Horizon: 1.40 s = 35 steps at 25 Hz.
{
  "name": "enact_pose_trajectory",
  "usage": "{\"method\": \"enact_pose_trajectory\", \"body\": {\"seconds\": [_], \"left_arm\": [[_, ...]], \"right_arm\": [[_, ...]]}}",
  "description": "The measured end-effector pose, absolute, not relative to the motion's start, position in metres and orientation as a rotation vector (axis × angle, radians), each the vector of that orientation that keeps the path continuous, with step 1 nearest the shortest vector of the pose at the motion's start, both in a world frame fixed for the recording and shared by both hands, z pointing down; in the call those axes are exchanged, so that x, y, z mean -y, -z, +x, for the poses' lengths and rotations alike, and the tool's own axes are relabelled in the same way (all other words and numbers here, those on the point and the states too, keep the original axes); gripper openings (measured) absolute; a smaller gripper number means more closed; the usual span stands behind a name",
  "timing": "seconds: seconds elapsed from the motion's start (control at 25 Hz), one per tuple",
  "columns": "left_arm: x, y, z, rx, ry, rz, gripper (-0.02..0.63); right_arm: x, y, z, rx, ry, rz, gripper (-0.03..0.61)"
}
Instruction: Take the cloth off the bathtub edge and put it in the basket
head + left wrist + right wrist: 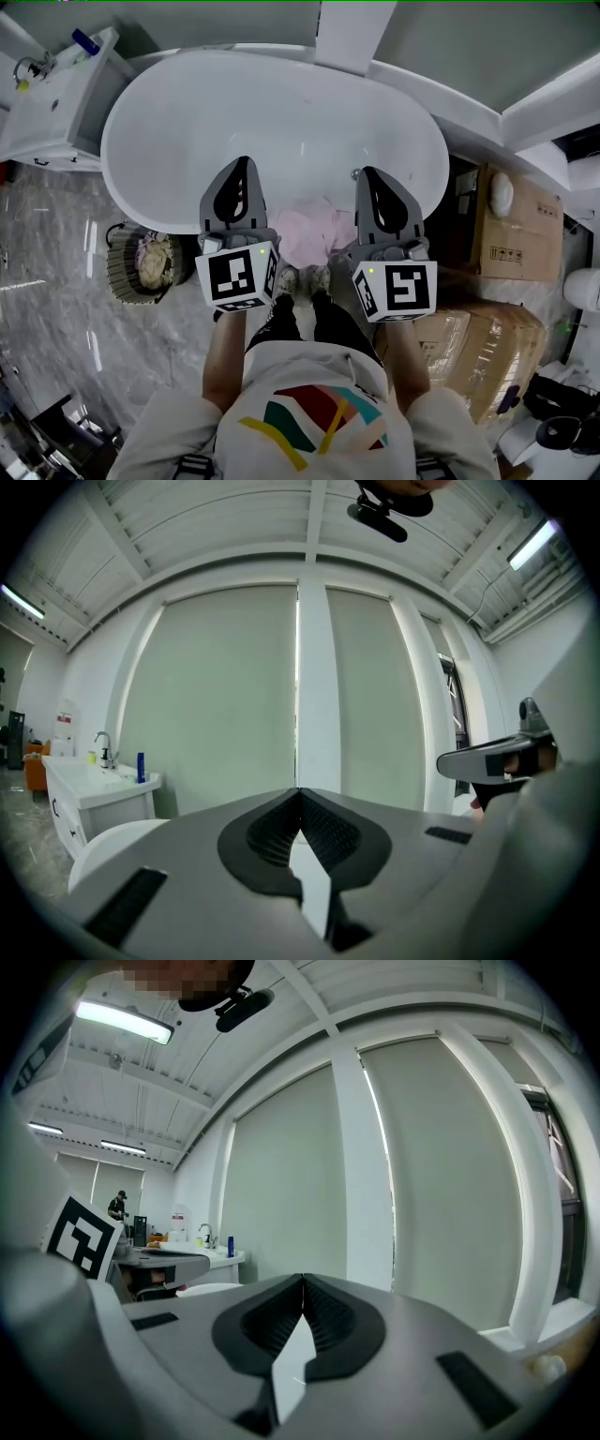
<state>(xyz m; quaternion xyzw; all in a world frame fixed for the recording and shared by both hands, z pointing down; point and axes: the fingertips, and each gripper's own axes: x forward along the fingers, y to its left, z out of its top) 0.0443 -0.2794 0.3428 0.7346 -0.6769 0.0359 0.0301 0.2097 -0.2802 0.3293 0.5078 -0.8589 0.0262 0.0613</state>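
Cloth [314, 230]: lay on the bathtub edge [122, 178], untouched.
Basket [120, 272]: stood on the floor, well apart.
Left claw [242, 163], right claw [367, 172]: both were pressed together and empty.
Remaining: everything — grasp, carry, drop.

Floor [56, 319]: grey, marble-patterned, glossy.
Bathtub [281, 112]: white oval, standing on the floor.
Cloth [309, 232]: pink, draped on the tub's near edge.
Basket [114, 272]: on the floor beside the tub's left end.
Cardboard boxes [520, 225]: on the floor, right.
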Motion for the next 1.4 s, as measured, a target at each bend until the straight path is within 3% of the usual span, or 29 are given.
{"method": "enact_pose_trajectory", "body": {"seconds": [1.4], "left_arm": [[0.263, -0.503, 0.064, 1.755, -0.283, 2.288, 0.018]], "right_arm": [[0.27, -0.496, 0.197, 2.469, -0.363, 1.437, 0.012]]}}
